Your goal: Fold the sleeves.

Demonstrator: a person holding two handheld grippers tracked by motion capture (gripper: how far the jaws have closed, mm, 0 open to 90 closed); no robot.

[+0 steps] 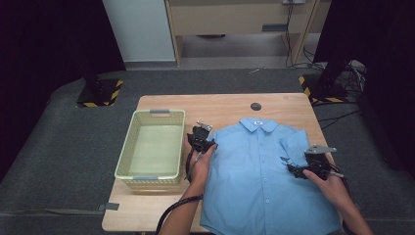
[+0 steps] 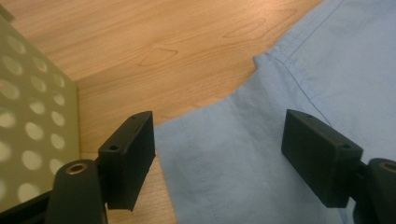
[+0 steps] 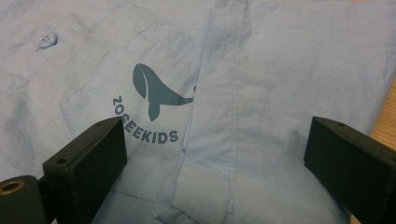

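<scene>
**Shirt fold — sleeves stage, right one in, left one pending**

Blue shirt [image 1: 259, 176] lies face up, buttoned, on the table [image 1: 225, 105], collar [image 1: 258, 123] away from the person, hem at the near edge. Basket [image 1: 152, 147] stands just beside it on the left — nothing in it.

Right sleeve [image 1: 295, 146] already lies folded in over the chest; in the right gripper view its cuff edge [image 3: 196, 205] sits beside the pocket [image 3: 126, 116] with the whale print [image 3: 156, 91]. Right gripper [image 1: 296, 170] hovers right there, jaws spread wide, nothing between them, pads either side of the folded sleeve. Whether it touches cloth — cannot tell.

Left gripper [image 1: 201, 143] is at the shirt's left shoulder, between basket and shirt. In the left gripper view the jaws are also wide apart and hold nothing; the left sleeve [image 2: 224, 158] lies flat below them, partly on bare wood, the basket wall [image 2: 32, 116] close on the left.

Step, as I judge it: folding the sleeves inward, probably before stowing in the basket. One side looks done, the other is not yet picked up.

Next move calls for:
- left gripper down onto the sleeve edge, pinching the cloth near the outer hem
- lift low, carry it across toward the button line, lay it flat
- right gripper can press its fold so it doesn't spring back

Watch the basket — the left jaw has little room on that side, and thin cloth flat on wood is easy to miss.
</scene>
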